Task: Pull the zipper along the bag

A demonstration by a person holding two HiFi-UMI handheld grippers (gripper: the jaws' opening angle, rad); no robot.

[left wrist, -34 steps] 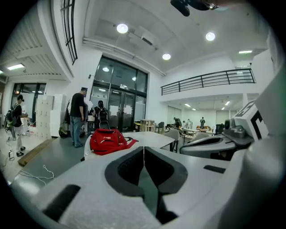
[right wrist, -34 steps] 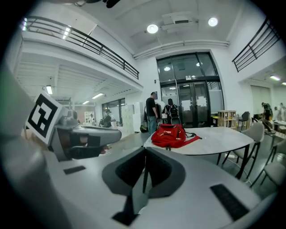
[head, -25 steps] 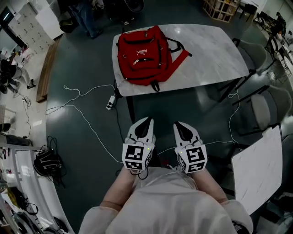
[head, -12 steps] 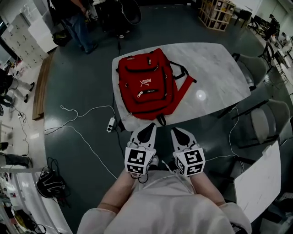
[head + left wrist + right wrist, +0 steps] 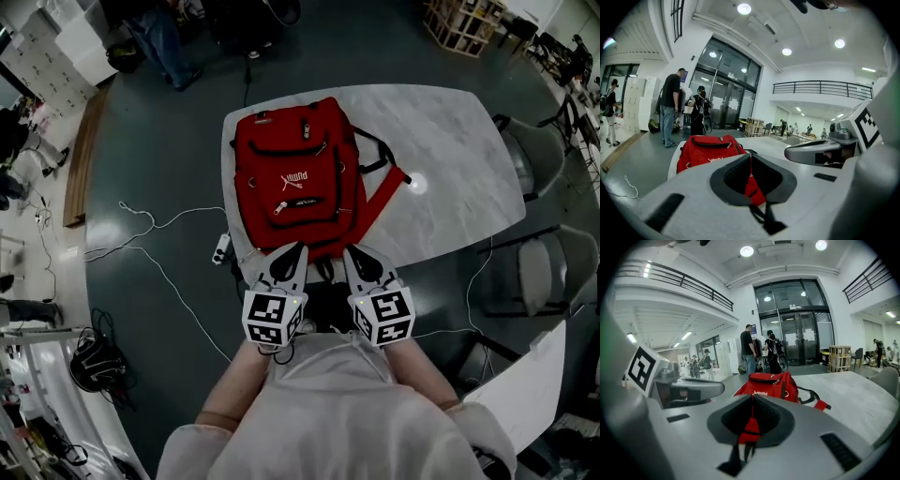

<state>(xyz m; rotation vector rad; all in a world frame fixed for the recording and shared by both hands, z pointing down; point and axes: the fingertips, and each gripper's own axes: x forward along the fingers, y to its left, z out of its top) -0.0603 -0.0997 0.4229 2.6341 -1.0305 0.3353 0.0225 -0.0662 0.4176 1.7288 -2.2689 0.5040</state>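
Red backpack (image 5: 298, 178) lies flat on marble table (image 5: 450, 141). L gripper (image 5: 294, 251) & R gripper (image 5: 352, 255) hang side by side at bag's near end, both clenched tight w/ nothing betw jaws.

Big open work hall. Glass doors (image 5: 799, 341) middle, balcony rail (image 5: 820, 87) upper right, table (image 5: 459, 141), chairs (image 5: 548, 281), cables (image 5: 159, 220) on floor (image 5: 169, 122).

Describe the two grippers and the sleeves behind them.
The left gripper and right gripper match: white shells tapering to a point, with black lining inside the jaws. Each carries a cube printed with black-and-white square markers at its rear. The person's sleeves are pale, loose fabric, part of a light-coloured top.
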